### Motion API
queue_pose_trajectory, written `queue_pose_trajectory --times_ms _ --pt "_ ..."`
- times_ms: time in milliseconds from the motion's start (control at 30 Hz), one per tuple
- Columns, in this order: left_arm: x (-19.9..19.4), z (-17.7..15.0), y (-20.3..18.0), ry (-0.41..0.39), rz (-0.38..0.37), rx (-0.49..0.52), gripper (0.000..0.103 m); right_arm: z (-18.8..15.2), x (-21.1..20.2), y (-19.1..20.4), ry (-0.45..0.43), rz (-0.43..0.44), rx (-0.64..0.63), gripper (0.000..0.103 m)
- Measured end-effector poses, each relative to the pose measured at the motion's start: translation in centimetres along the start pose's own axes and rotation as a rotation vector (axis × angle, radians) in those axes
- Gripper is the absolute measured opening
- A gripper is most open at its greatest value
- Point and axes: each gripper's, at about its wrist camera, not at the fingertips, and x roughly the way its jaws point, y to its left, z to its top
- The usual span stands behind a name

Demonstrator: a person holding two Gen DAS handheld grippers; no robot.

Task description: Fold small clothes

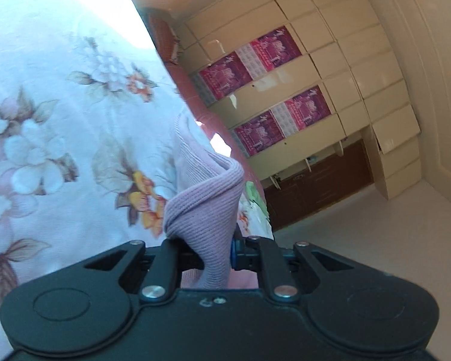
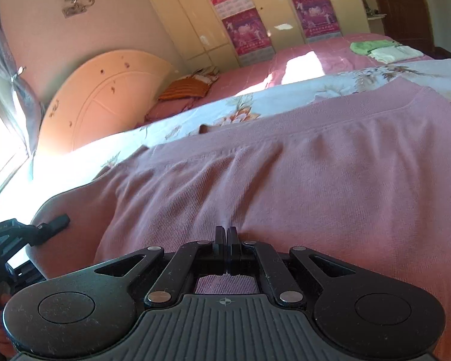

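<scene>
A pink ribbed knit garment (image 2: 285, 174) lies spread on a white floral sheet (image 2: 231, 108) on the bed. My right gripper (image 2: 226, 234) is shut on the garment's near edge, fabric pinched between its jaws. My left gripper (image 1: 216, 249) is shut on a bunched fold of the same pink garment (image 1: 204, 207), lifted off the floral sheet (image 1: 60, 120). The left gripper also shows at the left edge of the right wrist view (image 2: 48, 225), at the garment's left corner.
A pink bedspread (image 2: 330, 57) carries folded green and white clothes (image 2: 381, 49) at the far right and an orange cloth (image 2: 186, 88). A cream headboard (image 2: 105, 96) and wardrobe with purple posters (image 2: 246, 30) stand behind. Floor (image 1: 375, 255) lies beside the bed.
</scene>
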Motion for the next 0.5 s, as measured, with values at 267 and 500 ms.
queue_pose_trajectory --times_ms 267,500 --pt "7.7 -7.3 -12.5 0.222 -0.138 0.33 0.012 2.3 -11.8 -8.7 -0.266 -0.146 0.222 0.0" --pt "17.6 -21.8 -16.5 0.632 -0.05 0.459 0.025 1.8 -18.7 -14.0 -0.271 -0.212 0.301 0.0"
